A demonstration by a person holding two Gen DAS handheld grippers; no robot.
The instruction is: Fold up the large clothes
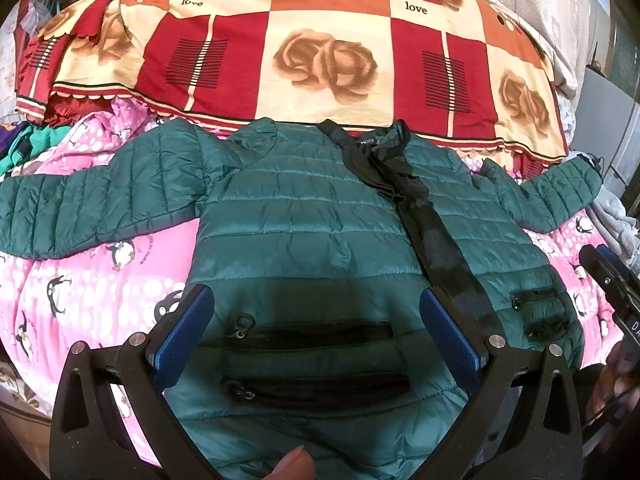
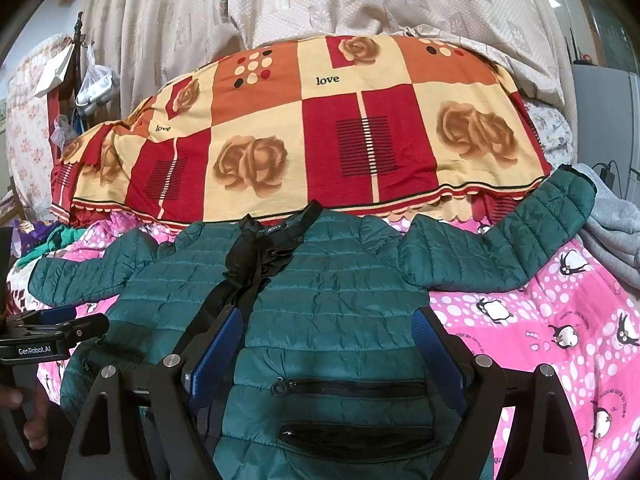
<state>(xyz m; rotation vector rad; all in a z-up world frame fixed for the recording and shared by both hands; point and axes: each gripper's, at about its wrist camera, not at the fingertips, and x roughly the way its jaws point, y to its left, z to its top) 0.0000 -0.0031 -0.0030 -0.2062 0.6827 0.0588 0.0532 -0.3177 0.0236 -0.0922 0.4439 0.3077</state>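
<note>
A dark green quilted jacket (image 1: pixel 304 216) lies flat on the bed, front up, both sleeves spread out sideways, with a black zip placket (image 1: pixel 436 240) down its middle. It also shows in the right wrist view (image 2: pixel 336 300). My left gripper (image 1: pixel 316 320) is open and empty above the jacket's lower left half, over its black zip pockets (image 1: pixel 312 336). My right gripper (image 2: pixel 328 344) is open and empty above the lower right half, over a zip pocket (image 2: pixel 352 388). Each gripper shows at the edge of the other's view.
A pink penguin-print bedcover (image 1: pixel 80 288) lies under the jacket. A bulky red, orange and cream rose-pattern quilt (image 1: pixel 320 48) is piled behind the collar. Grey clothing (image 2: pixel 612 224) lies at the right, curtains (image 2: pixel 320 0) behind, and colourful clothes (image 1: pixel 24 144) at the left.
</note>
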